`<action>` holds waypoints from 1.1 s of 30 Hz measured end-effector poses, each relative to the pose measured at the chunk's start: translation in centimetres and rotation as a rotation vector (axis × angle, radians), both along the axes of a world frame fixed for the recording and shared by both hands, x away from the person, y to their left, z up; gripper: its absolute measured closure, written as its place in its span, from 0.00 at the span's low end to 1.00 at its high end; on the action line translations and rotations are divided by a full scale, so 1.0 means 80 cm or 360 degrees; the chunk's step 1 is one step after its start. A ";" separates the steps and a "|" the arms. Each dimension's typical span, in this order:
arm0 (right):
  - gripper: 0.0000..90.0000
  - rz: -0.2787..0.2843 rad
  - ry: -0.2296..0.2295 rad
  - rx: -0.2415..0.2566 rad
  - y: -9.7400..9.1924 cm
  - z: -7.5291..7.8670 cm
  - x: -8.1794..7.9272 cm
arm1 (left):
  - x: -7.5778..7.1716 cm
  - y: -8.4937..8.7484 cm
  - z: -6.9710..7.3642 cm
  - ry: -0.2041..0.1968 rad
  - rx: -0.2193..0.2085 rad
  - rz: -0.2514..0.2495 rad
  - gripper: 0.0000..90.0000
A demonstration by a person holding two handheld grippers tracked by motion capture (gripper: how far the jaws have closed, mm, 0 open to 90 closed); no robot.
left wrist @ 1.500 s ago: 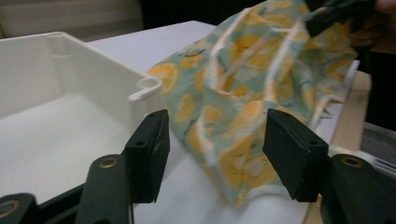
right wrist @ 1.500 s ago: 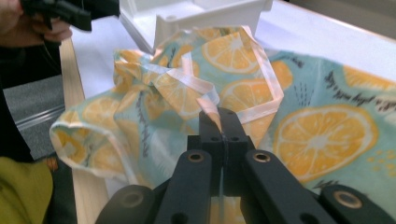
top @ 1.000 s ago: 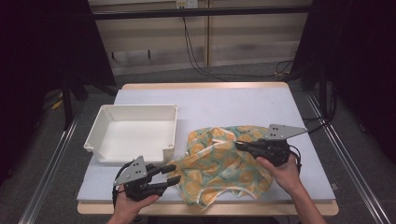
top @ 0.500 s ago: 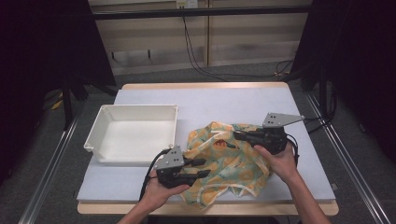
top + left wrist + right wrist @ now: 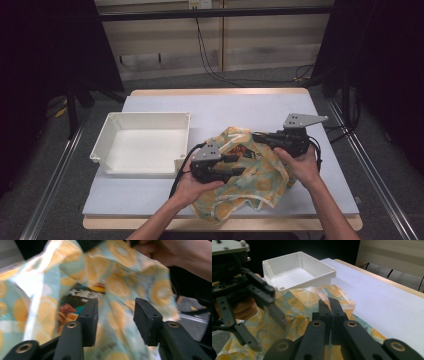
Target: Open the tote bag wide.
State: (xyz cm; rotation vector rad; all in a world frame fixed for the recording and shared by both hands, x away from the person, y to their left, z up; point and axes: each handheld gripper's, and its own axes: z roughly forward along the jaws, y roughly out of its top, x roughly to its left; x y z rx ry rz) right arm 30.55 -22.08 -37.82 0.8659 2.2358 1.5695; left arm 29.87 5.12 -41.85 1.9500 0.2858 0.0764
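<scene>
1. The left gripper (image 5: 235, 166) is now sitting over the lemon-print cloth (image 5: 260, 175), further in from the table's edge than a second ago; its jaws have just been opening and are standing apart, with cloth between them.
2. The right gripper (image 5: 260, 137) is pinching a fold of the cloth, which is lying crumpled on the table (image 5: 240, 107) beside the tray.
3. The left gripper view is blurring the cloth's print.
4. The white tray (image 5: 145, 145) is holding nothing.

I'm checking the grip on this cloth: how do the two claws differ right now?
The left claw stands open over the lemon-print cloth, its jaws just opened wider; the right claw is pressed shut on a fold. The left sits near the white bin, the right farther away. Both are black and hand-held.
</scene>
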 end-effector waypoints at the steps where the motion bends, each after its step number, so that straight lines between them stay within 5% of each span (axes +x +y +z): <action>1: 1.00 -0.0001 0.0003 -0.0002 0.000 -0.001 0.001 | 0.011 -0.005 -0.003 0.0051 -0.0017 0.0009 0.58; 3: 1.00 0.0001 0.0010 -0.0001 0.000 -0.003 0.004 | 0.020 -0.009 -0.005 0.0029 0.0003 0.0026 0.58; 6: 1.00 0.0004 0.0011 0.0002 -0.001 -0.004 0.007 | 0.026 -0.016 -0.010 0.0083 0.0007 -0.0001 0.57; 7: 1.00 0.0006 0.0018 0.0000 -0.001 -0.005 0.009 | 0.027 -0.024 -0.014 0.0026 0.0072 -0.0011 0.57; 16: 1.00 -0.0004 0.0048 -0.0027 -0.004 -0.011 0.015 | 0.038 -0.042 -0.033 0.0009 0.0145 0.0026 0.47; 19: 1.00 -0.0012 0.0058 -0.0034 -0.006 -0.012 0.017 | 0.039 -0.044 -0.036 -0.0009 0.0203 0.0002 0.57; 25: 1.00 -0.0040 0.0074 -0.0031 -0.013 -0.015 0.025 | 0.032 -0.040 -0.030 -0.0028 0.0219 -0.0046 0.99; 33: 1.00 -0.0077 0.0091 -0.0046 -0.019 -0.016 0.044 | 0.014 -0.034 -0.017 -0.0016 0.0158 -0.0110 1.00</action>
